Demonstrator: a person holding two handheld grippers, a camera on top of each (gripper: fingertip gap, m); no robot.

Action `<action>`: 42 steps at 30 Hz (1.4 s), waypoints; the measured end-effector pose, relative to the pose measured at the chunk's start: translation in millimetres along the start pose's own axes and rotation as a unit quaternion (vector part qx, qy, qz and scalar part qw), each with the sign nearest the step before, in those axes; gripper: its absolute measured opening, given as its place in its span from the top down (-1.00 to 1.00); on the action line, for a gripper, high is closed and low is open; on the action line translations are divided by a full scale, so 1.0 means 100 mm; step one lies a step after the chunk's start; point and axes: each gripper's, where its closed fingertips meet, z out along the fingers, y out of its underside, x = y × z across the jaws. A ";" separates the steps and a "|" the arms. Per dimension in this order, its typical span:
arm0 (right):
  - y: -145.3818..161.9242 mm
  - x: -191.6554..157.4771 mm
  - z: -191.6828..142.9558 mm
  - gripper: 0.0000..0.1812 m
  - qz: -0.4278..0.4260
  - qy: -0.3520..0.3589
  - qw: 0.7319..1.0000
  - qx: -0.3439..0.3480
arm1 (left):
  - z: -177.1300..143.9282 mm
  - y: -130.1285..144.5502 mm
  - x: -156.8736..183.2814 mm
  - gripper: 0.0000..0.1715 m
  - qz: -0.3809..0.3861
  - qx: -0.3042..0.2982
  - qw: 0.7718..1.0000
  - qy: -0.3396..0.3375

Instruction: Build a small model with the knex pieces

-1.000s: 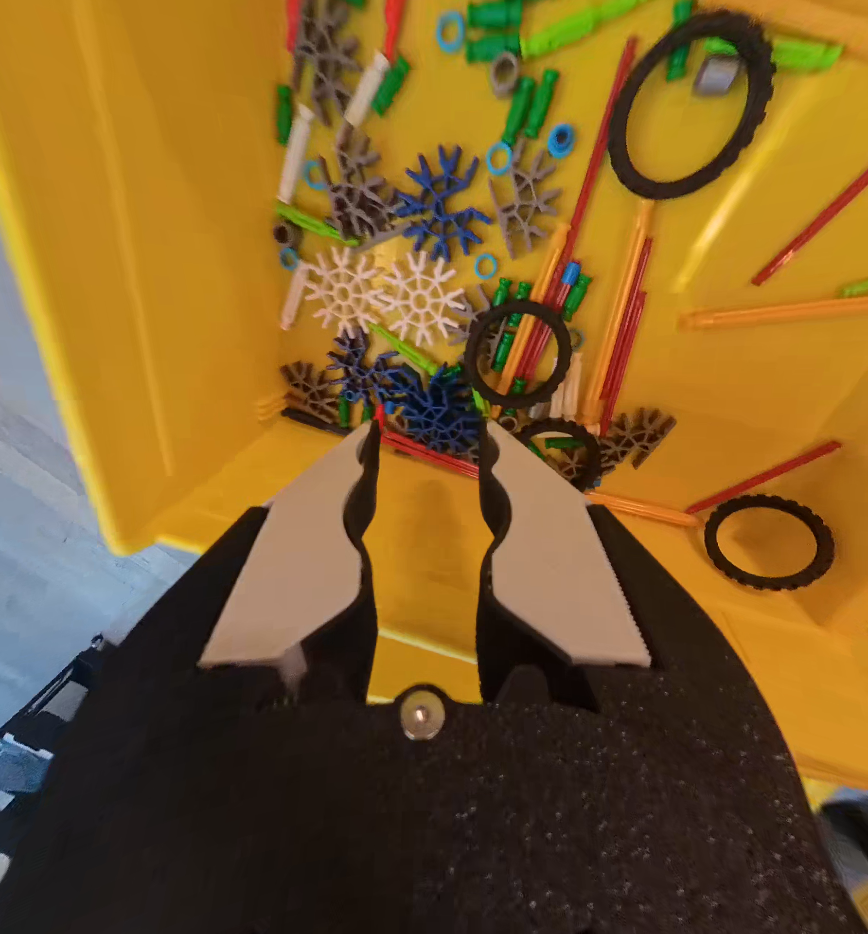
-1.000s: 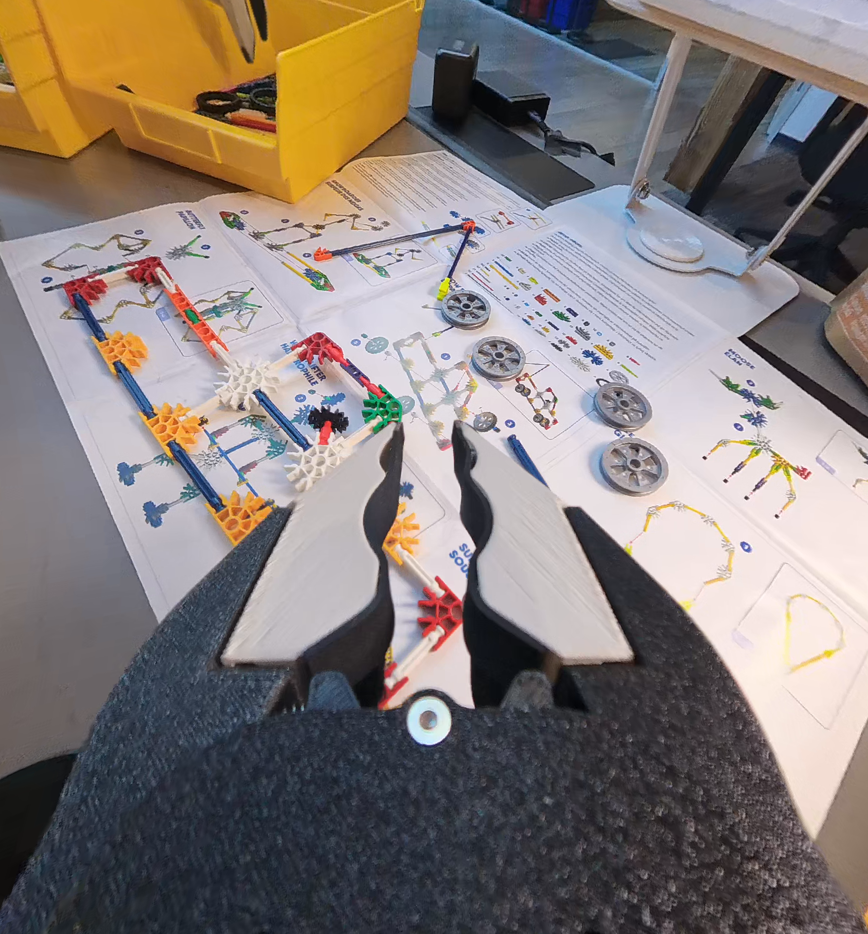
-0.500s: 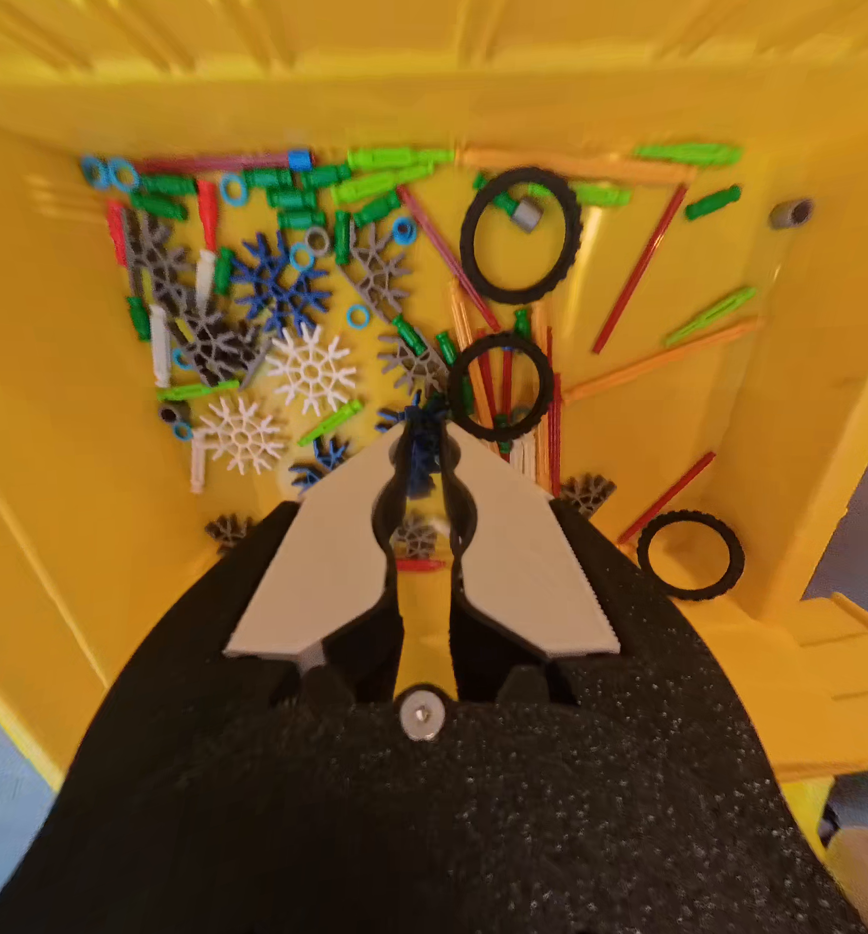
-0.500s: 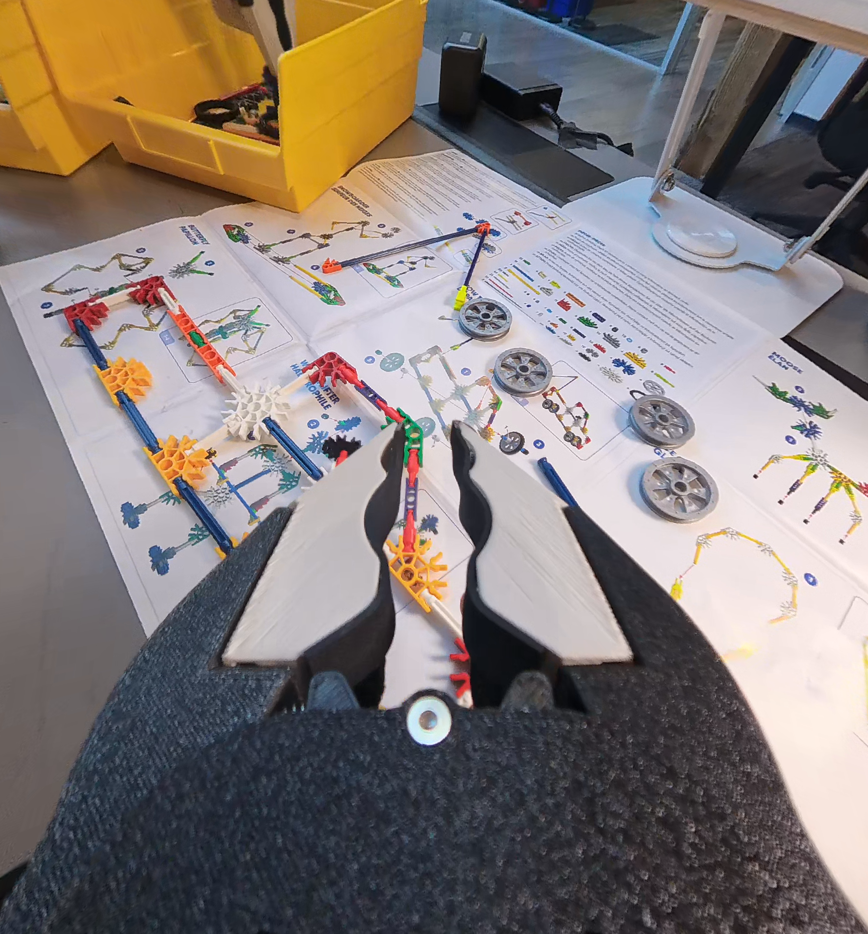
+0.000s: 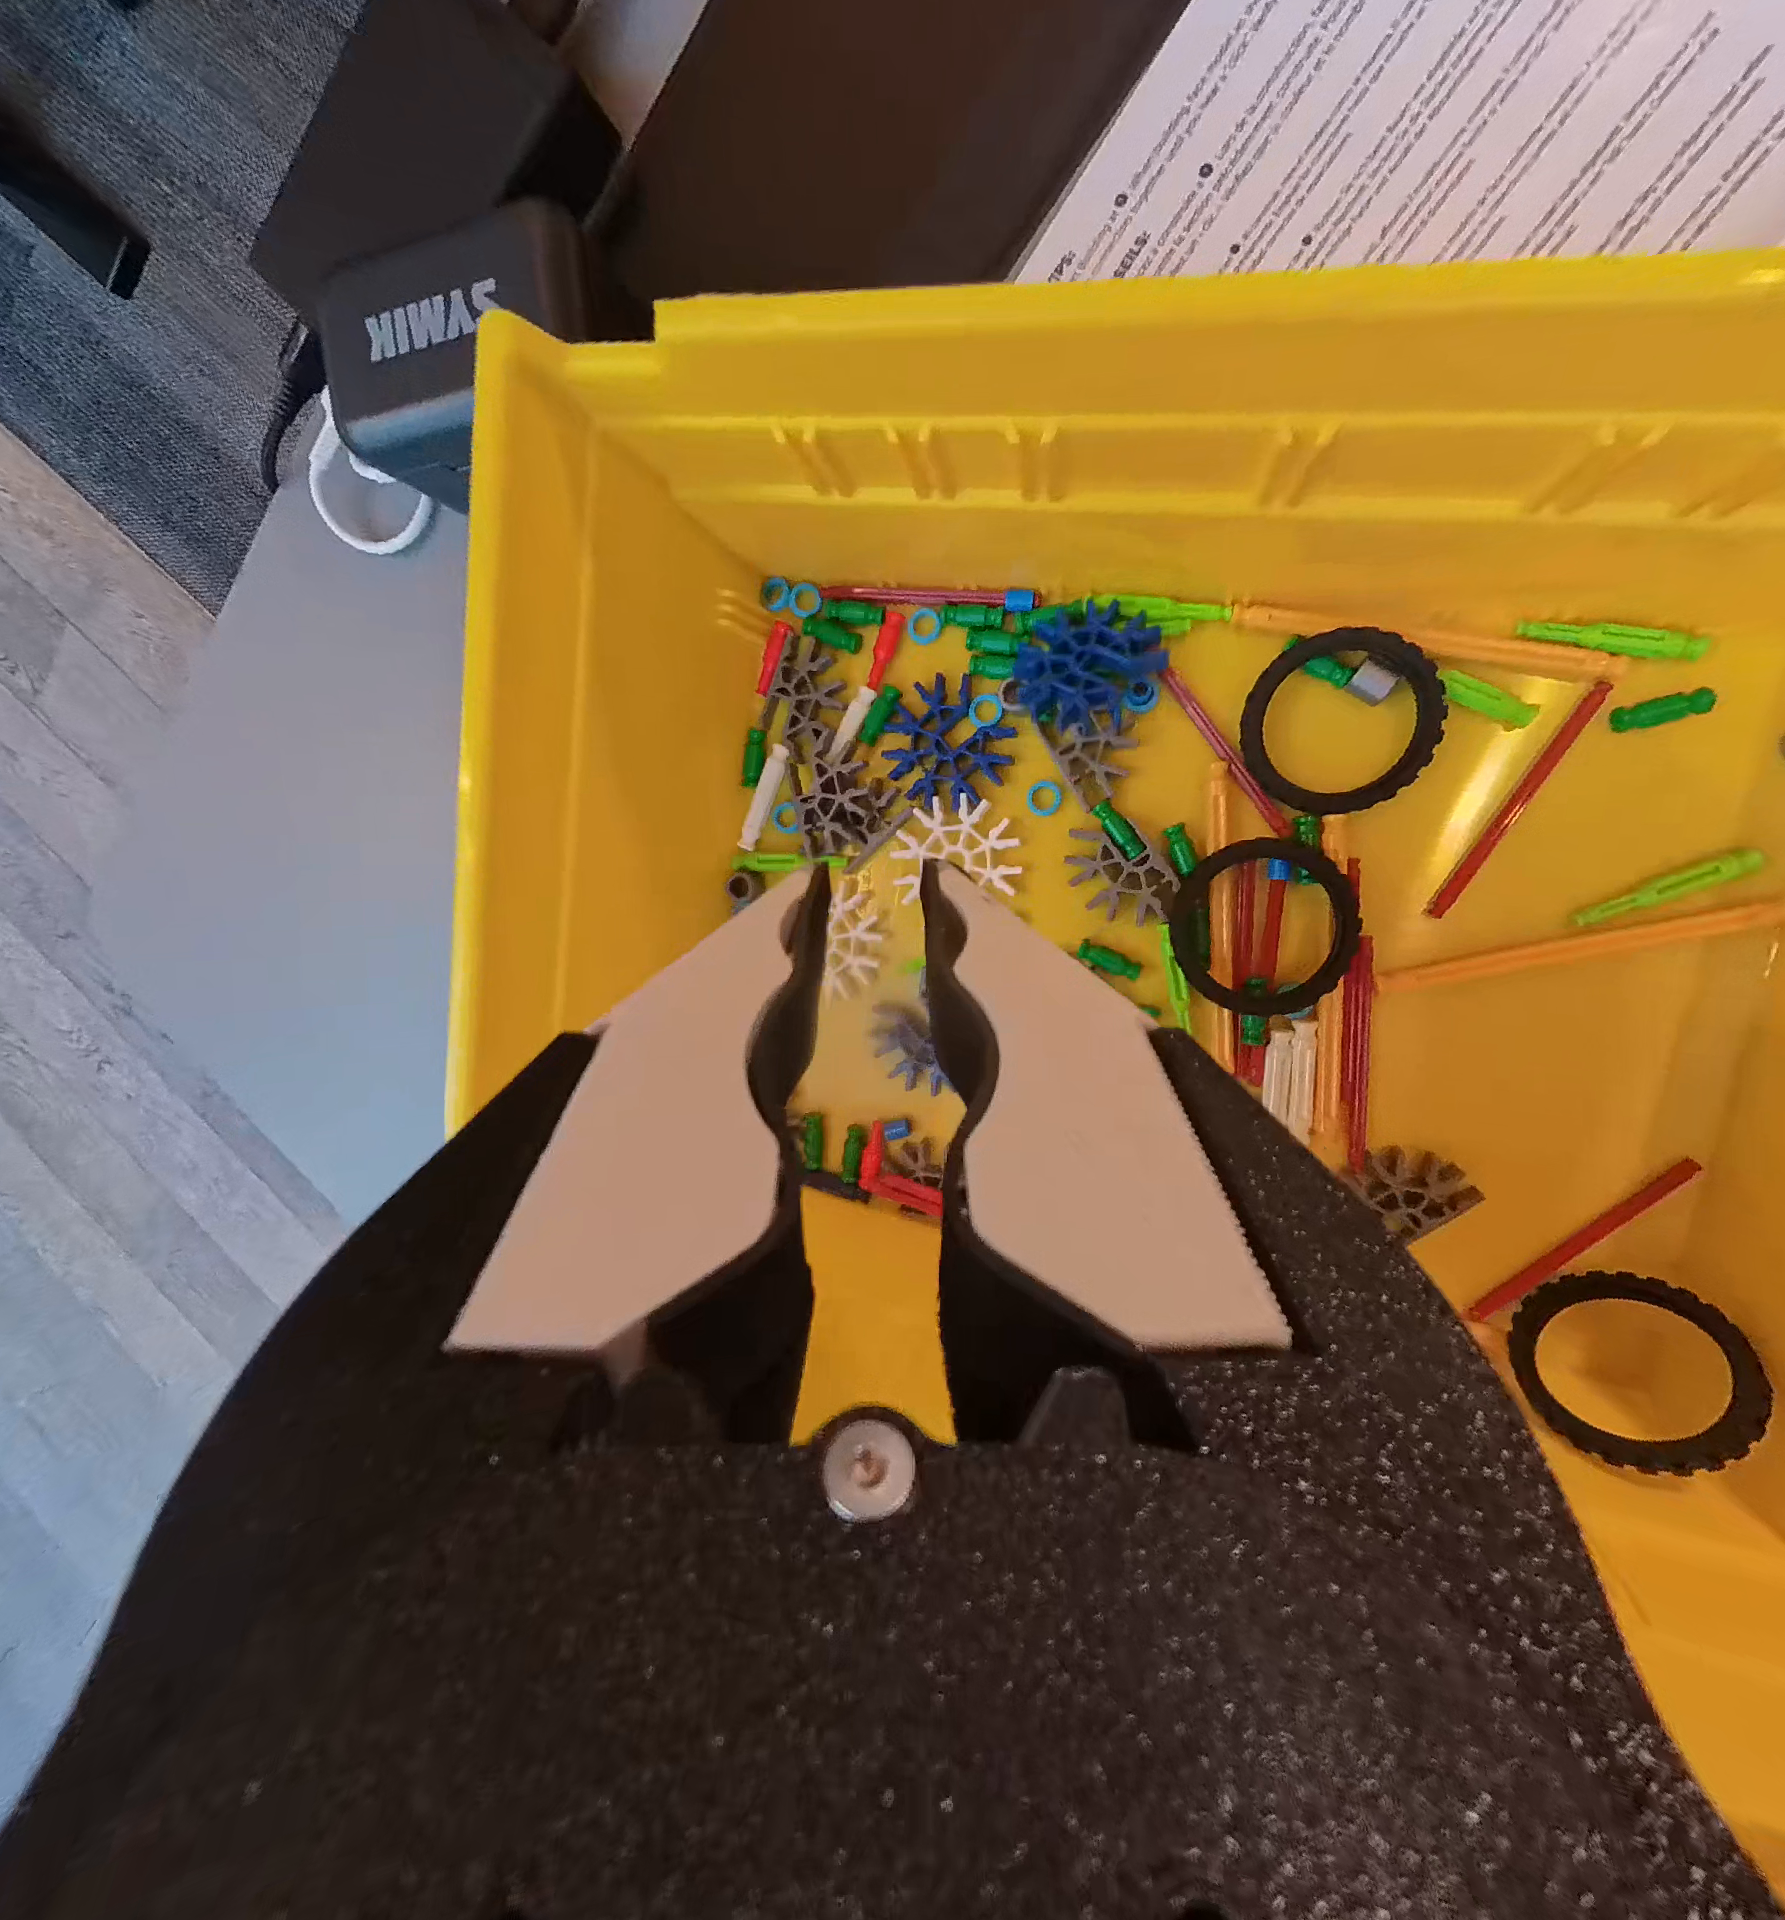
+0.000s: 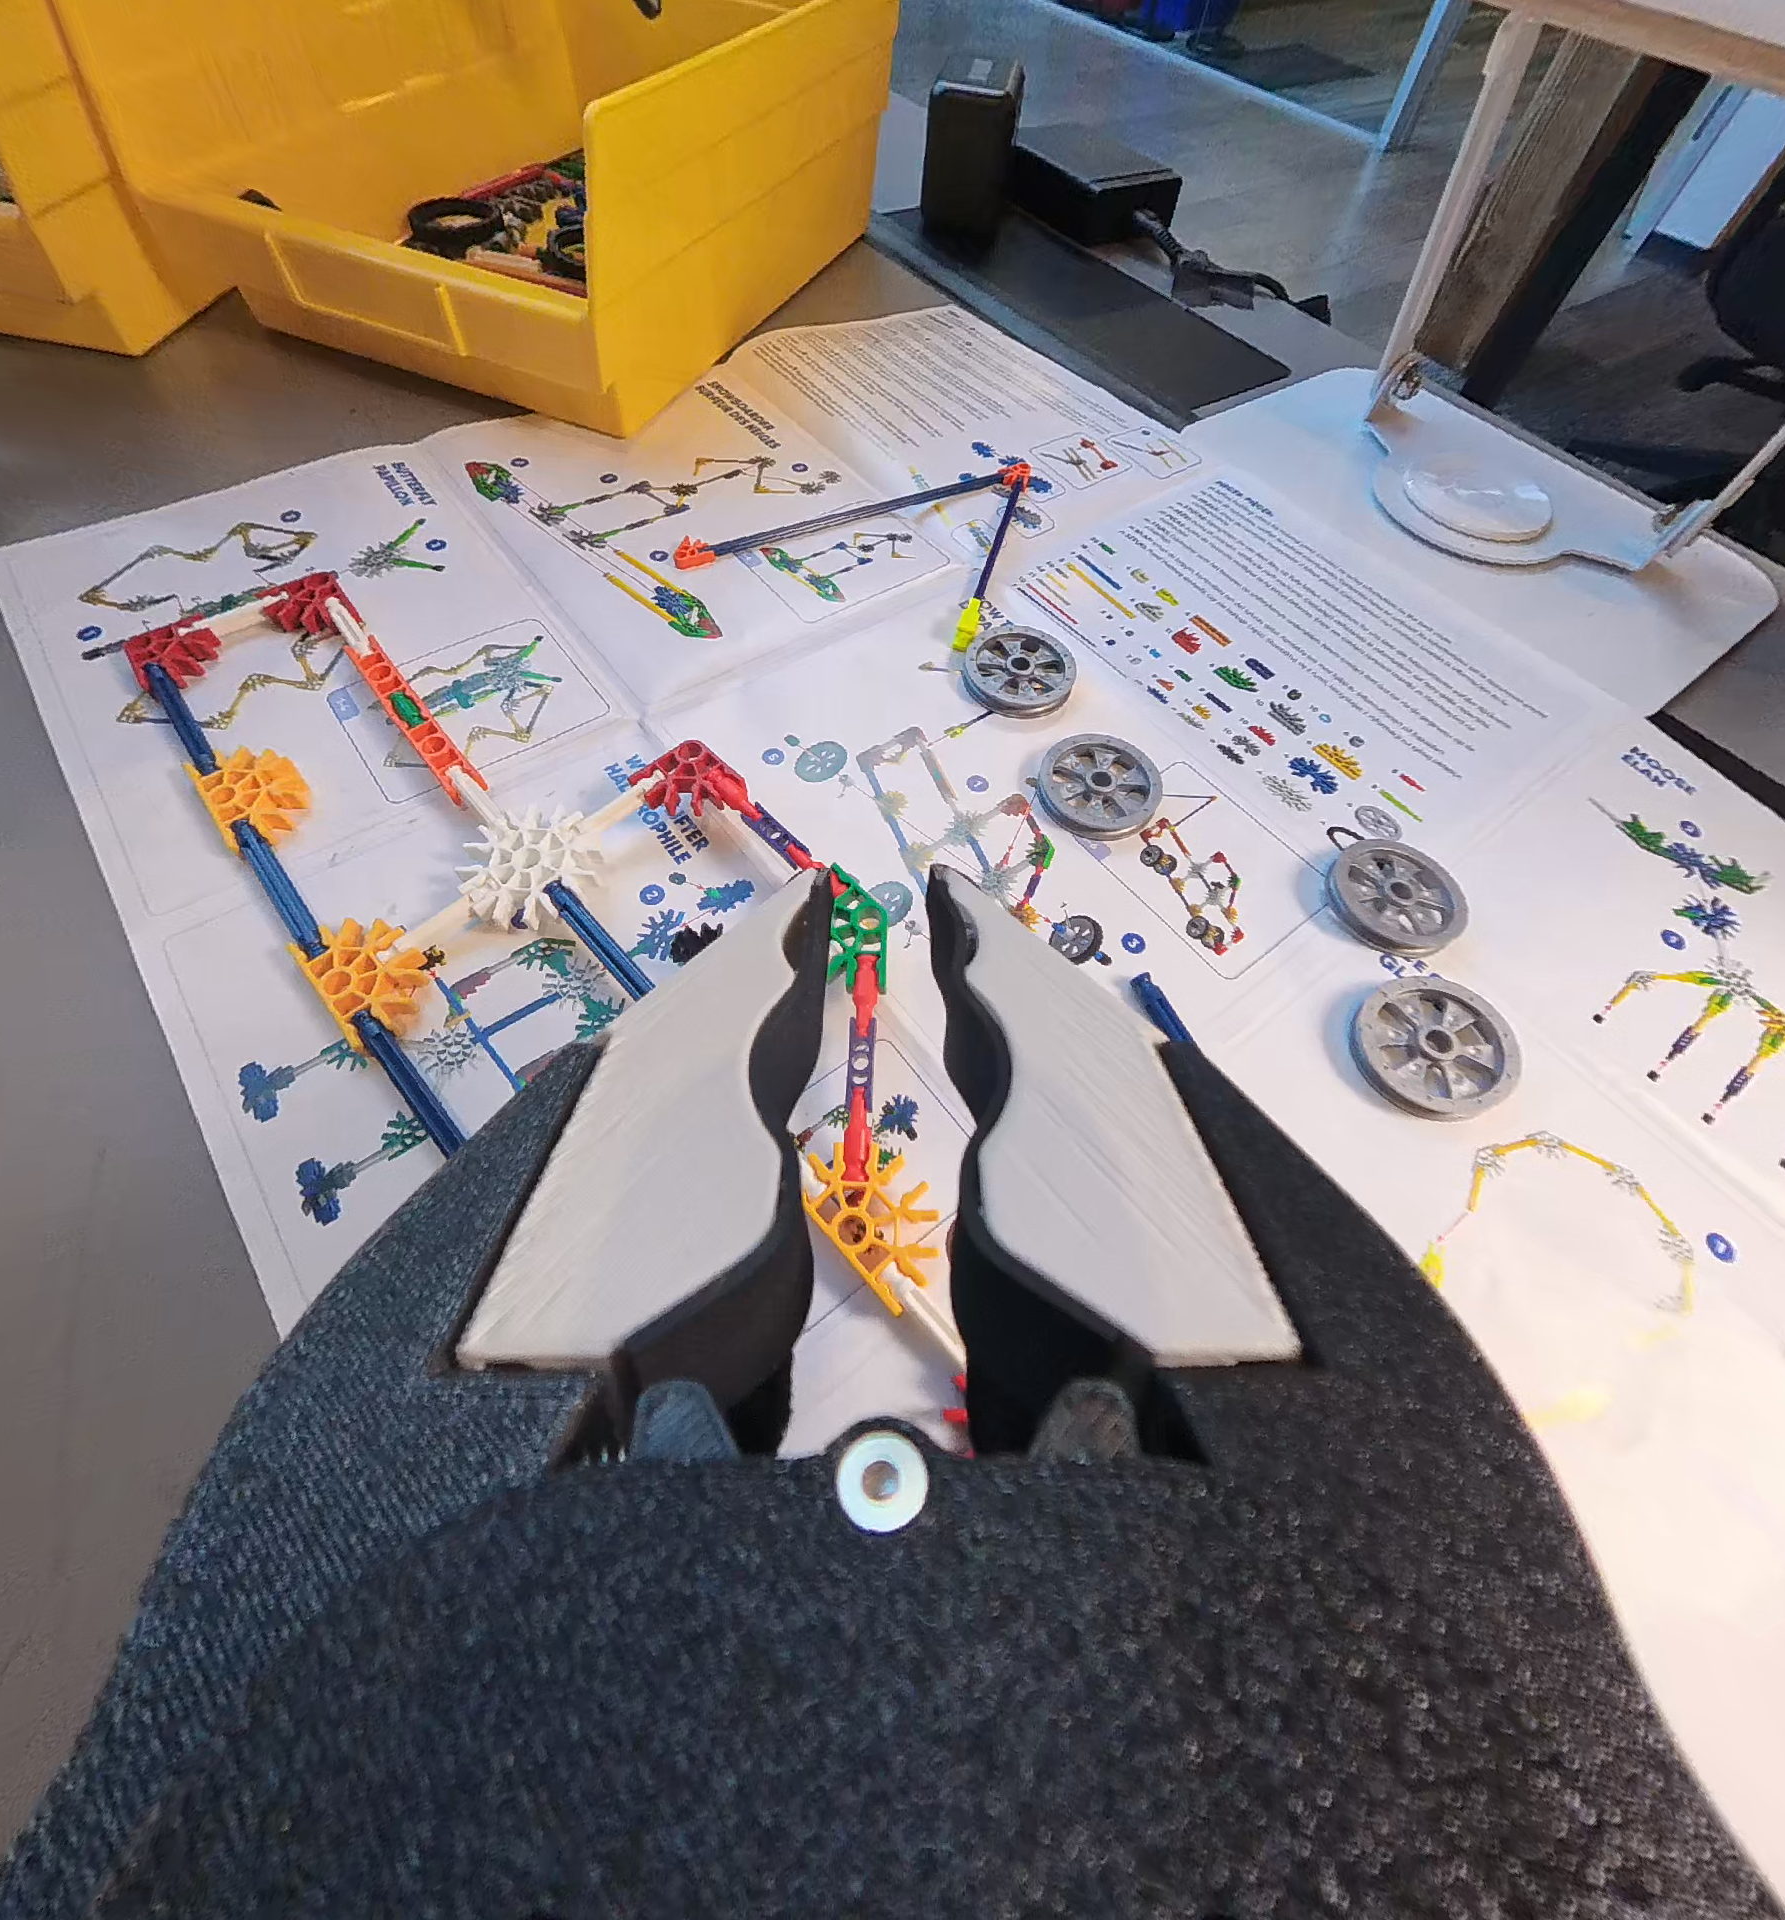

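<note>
The left gripper (image 5: pixel 872 883) hangs released and empty over the yellow bin (image 5: pixel 597 727), its tips just above a white snowflake connector (image 5: pixel 955 844) and beside a dark grey connector (image 5: pixel 844 800) in the bin's crowded corner. The right gripper (image 6: pixel 872 888) is also released with nothing in it, poised above the rod frame (image 6: pixel 379 831) on the instruction sheet (image 6: pixel 1283 644), its tips flanking a green connector (image 6: pixel 857 930), with 4 grey wheels (image 6: pixel 1098 784) beyond the frame on the surface. In that clutter, closing the left gripper could catch several pieces or slip off a thin flat one, and a low right gripper could knock the frame's joints apart.
</note>
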 end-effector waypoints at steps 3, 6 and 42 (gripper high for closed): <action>0.00 -0.01 0.01 0.81 -0.001 -0.002 1.000 0.000 | 0.04 0.04 0.00 0.76 0.004 -0.009 1.000 -0.006; 0.00 0.00 0.02 0.81 -0.003 -0.002 1.000 -0.001 | 0.01 -0.01 0.14 0.71 0.005 -0.003 1.000 0.012; -0.08 -0.13 -0.20 0.81 -0.021 -0.017 0.999 0.046 | -0.51 0.24 1.94 0.80 0.068 -0.100 0.985 0.126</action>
